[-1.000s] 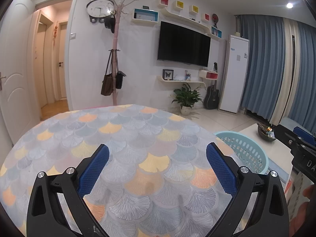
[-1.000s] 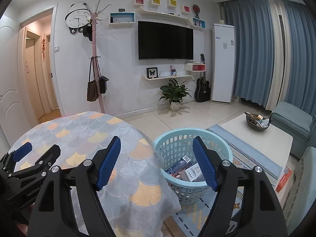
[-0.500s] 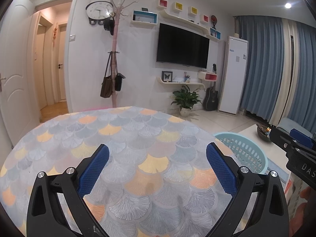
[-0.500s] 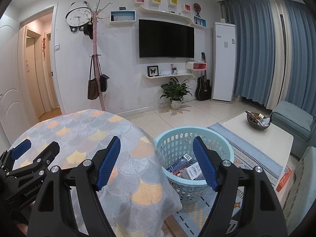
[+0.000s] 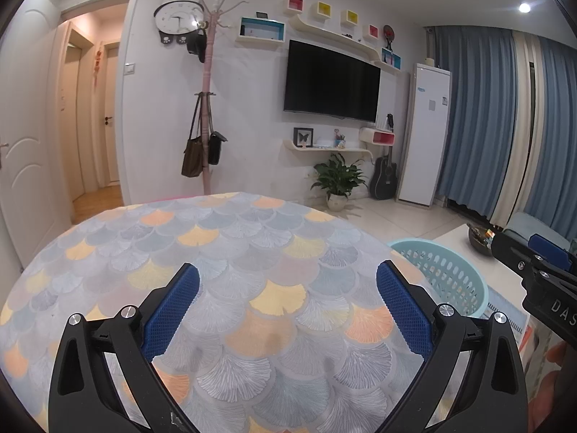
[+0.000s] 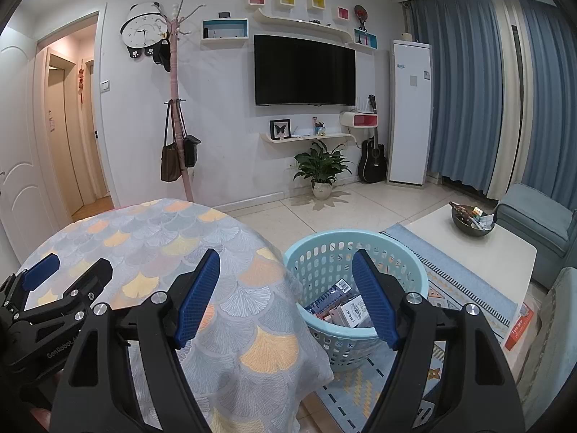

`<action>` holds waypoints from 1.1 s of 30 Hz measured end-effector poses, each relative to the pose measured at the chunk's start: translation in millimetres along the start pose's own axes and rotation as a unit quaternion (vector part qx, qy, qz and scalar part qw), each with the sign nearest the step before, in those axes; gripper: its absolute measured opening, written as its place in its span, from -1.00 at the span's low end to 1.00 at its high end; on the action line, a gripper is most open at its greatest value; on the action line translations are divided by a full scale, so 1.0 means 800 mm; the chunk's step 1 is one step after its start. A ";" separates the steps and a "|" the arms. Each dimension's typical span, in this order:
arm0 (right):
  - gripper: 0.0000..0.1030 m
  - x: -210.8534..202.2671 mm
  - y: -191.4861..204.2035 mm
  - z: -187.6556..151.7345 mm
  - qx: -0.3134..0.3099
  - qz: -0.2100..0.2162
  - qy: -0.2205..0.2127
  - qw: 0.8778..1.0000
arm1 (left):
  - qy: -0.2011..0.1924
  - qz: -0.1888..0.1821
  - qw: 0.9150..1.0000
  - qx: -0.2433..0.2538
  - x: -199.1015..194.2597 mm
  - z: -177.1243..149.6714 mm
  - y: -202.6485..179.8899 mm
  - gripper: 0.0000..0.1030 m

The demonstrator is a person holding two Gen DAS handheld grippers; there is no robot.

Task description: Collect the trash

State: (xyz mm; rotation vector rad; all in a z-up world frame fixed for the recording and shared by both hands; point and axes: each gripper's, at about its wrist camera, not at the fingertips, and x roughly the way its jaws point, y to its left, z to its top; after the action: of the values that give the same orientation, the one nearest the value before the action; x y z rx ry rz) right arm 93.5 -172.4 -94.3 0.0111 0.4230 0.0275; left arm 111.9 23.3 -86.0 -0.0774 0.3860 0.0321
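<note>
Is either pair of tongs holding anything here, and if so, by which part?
Nothing is held. The left tongs are open over the scale-patterned tablecloth; the right tongs are open near the light blue plastic basket.

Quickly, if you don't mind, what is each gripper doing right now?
Left gripper: open, holding nothing.
Right gripper: open, holding nothing.

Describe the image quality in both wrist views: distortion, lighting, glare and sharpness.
Left wrist view: strong fisheye bending, dark vignette at the corners, a ceiling spot flaring top right, glare washing out the clock; the left claw is sharp. Right wrist view: the same barrel curve, two ceiling lights blown out, even soft light, and the basket and right claw are crisp.
</note>
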 end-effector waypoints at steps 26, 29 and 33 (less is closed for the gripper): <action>0.40 0.004 0.002 -0.011 0.002 0.002 0.007 1.000 | 0.003 0.004 1.000 0.001 0.002 -0.002 0.003 0.86; 0.40 0.003 0.002 -0.010 0.002 0.004 0.008 1.000 | 0.004 0.007 1.000 0.004 0.003 -0.002 0.002 0.86; 0.40 0.001 0.002 -0.007 0.002 0.001 0.007 1.000 | 0.010 0.012 1.000 0.011 0.002 0.001 0.000 0.86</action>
State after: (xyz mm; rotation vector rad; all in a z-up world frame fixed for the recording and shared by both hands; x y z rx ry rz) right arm 91.5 -170.7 -99.6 0.0153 0.4375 0.0292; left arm 113.7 23.2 -86.2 -0.0520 0.4072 0.0505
